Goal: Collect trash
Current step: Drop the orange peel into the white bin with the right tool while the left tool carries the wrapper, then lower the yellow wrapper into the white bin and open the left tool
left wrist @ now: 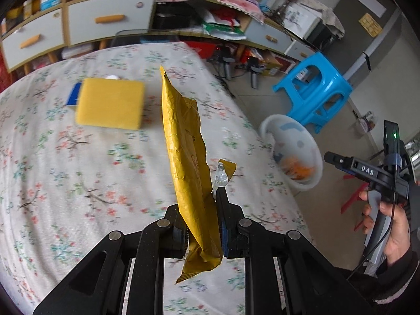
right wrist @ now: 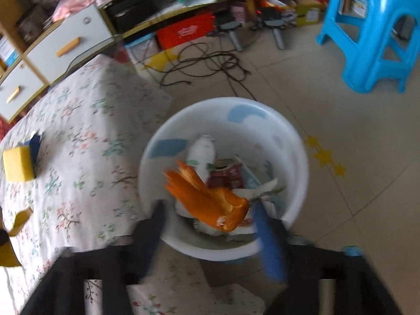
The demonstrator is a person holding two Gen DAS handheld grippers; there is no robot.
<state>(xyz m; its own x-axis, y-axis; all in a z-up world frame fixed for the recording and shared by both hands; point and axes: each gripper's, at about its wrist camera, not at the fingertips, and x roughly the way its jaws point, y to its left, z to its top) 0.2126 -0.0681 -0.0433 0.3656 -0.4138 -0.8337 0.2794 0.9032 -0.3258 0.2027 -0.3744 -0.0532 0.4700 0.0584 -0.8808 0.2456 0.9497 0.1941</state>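
With your right hand-held gripper [right wrist: 210, 225] parted over the white bin [right wrist: 294, 141] and the orange peel [right wrist: 207, 199] dropping in, carry the yellow wrapper [left wrist: 183, 147], clamped in your left hand-held gripper [left wrist: 200, 225], right from above the desk [left wrist: 65, 157] before releasing.

Floral table [left wrist: 65, 170]: yellow sponge [left wrist: 111, 103]. Floor [right wrist: 354, 144]: bin [right wrist: 294, 141].

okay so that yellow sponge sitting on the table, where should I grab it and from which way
Grip the yellow sponge across its two long side faces, coming down from above. It lies flat on the flowered tablecloth, so its broad top is free and its sides are upright and parallel, good for two flat fingers. A blue box sits against its far end, so I would avoid closing along that direction.
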